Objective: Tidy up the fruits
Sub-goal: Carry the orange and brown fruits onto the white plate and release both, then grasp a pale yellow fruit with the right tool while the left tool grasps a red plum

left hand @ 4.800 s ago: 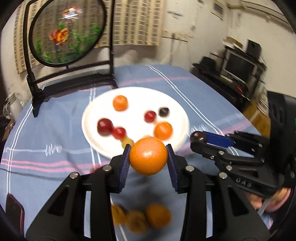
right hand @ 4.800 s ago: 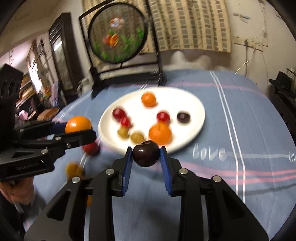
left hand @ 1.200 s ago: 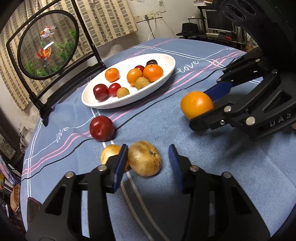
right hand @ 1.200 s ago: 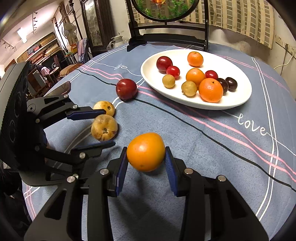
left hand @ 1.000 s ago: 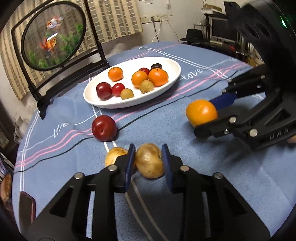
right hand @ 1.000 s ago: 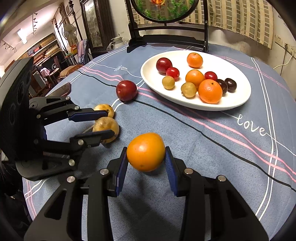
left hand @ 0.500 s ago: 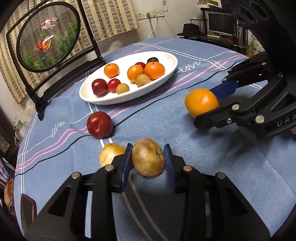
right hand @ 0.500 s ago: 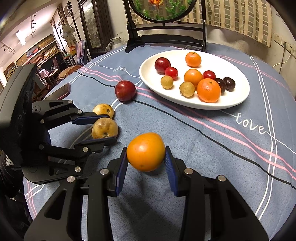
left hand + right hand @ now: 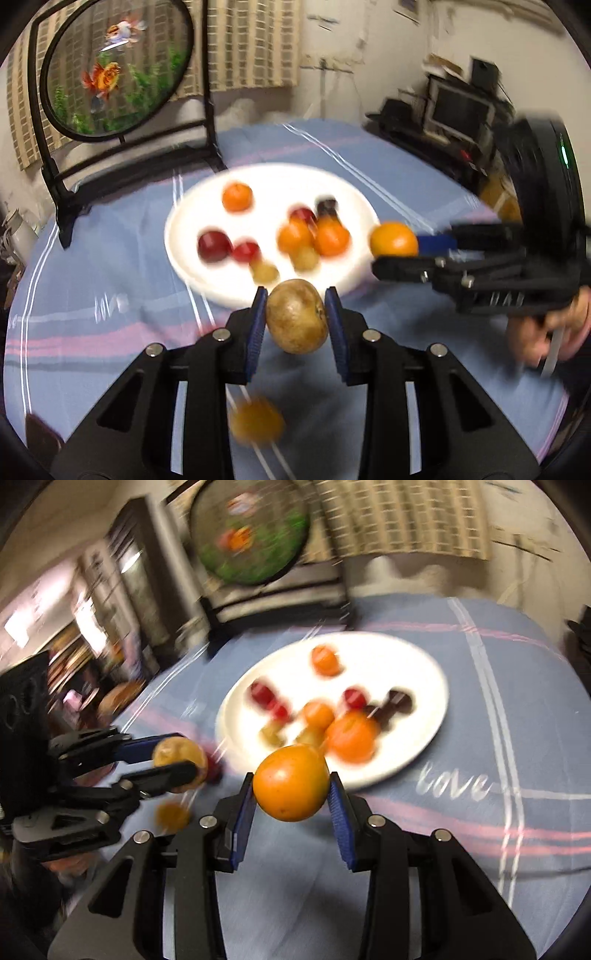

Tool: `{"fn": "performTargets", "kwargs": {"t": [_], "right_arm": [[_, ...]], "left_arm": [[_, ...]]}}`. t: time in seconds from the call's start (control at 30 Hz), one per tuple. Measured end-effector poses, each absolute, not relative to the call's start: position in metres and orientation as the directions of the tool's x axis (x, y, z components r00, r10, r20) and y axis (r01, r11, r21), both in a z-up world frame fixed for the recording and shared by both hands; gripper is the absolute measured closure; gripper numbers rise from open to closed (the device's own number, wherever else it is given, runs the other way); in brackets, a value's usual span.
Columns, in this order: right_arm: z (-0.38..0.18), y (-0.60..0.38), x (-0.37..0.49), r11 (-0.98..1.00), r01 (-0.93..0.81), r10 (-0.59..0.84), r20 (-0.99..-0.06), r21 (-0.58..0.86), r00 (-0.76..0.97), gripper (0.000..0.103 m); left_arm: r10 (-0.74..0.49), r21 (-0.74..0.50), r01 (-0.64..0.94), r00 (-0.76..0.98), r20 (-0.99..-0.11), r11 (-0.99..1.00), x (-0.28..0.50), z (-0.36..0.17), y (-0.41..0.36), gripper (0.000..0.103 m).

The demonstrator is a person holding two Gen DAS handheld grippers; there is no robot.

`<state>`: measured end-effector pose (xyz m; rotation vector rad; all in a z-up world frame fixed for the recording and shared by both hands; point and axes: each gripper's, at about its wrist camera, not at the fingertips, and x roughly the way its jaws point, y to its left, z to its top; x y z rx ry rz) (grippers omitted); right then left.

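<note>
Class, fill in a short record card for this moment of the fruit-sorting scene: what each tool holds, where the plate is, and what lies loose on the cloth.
left tool: closing on a brown russet fruit
right tool: shut on a round orange fruit
white oval plate: on the blue striped tablecloth, holding several small fruits
loose on cloth: one blurred yellow-brown fruit

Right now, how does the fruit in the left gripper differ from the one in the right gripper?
The brown fruit in the left gripper is dull, speckled and a little lumpy; the orange fruit in the right gripper is bright, smooth and glossy. The left gripper's jaws are closing on the brown fruit; the right gripper simply holds the orange fruit. Both are roundish, gripped between blue fingers, and hang near the white plate.
</note>
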<state>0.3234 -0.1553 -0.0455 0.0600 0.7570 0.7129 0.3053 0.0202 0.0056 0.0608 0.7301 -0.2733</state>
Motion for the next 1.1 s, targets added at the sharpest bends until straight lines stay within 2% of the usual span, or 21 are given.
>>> {"fn": "performTargets", "kwargs": {"t": [0.2, 0.47, 0.5, 0.53, 0.57, 0.63, 0.7, 0.77, 0.83, 0.97, 1.1], "right_arm": [[-0.055, -0.158, 0.381, 0.824, -0.444, 0.563, -0.589, 0.351, 0.579, 0.063], [-0.056, -0.149, 0.410, 0.839, -0.429, 0.542, -0.580, 0.333, 0.608, 0.062], [-0.057, -0.148, 0.412, 0.837, -0.436, 0.545, -0.575, 0.331, 0.610, 0.058], [-0.056, -0.147, 0.410, 0.835, -0.444, 0.548, -0.573, 0.325, 0.610, 0.043], [-0.054, -0.147, 0.408, 0.837, -0.445, 0.543, -0.573, 0.318, 0.613, 0.036], [-0.044, -0.152, 0.399, 0.841, -0.448, 0.539, -0.538, 0.304, 0.647, 0.036], [-0.034, -0.153, 0.390, 0.841, -0.465, 0.537, -0.521, 0.276, 0.663, 0.036], [-0.026, -0.152, 0.380, 0.840, -0.476, 0.539, -0.508, 0.260, 0.672, 0.036], [-0.022, -0.148, 0.368, 0.829, -0.494, 0.554, -0.504, 0.262, 0.662, 0.036], [-0.027, -0.122, 0.338, 0.785, -0.567, 0.596, -0.557, 0.250, 0.578, 0.036], [-0.041, -0.089, 0.299, 0.735, -0.653, 0.606, -0.609, 0.183, 0.512, 0.036]], "left_arm": [[-0.176, -0.068, 0.177, 0.709, -0.683, 0.982, 0.375, 0.009, 0.028, 0.075], [-0.139, -0.077, 0.121, 0.685, -0.715, 0.990, 0.427, -0.006, 0.029, 0.079], [-0.125, -0.063, 0.115, 0.688, -0.715, 0.991, 0.428, -0.004, 0.029, 0.077], [-0.110, -0.049, 0.107, 0.694, -0.712, 0.993, 0.426, -0.001, 0.029, 0.053], [-0.090, -0.032, 0.095, 0.709, -0.699, 0.995, 0.423, 0.004, 0.030, 0.027], [-0.035, 0.008, 0.052, 0.779, -0.625, 0.999, 0.405, 0.022, 0.034, 0.022], [-0.035, 0.015, 0.054, 0.799, -0.600, 0.998, 0.387, 0.035, 0.038, 0.019], [-0.023, 0.010, 0.035, 0.815, -0.578, 0.999, 0.368, 0.043, 0.045, 0.008], [0.014, 0.010, -0.010, 0.830, -0.558, 1.000, 0.342, 0.045, 0.056, 0.005], [0.049, 0.009, -0.053, 0.830, -0.556, 0.999, 0.304, 0.032, 0.079, 0.004], [0.000, -0.089, -0.066, 0.802, -0.598, 0.994, 0.276, 0.007, 0.108, 0.004]]}}
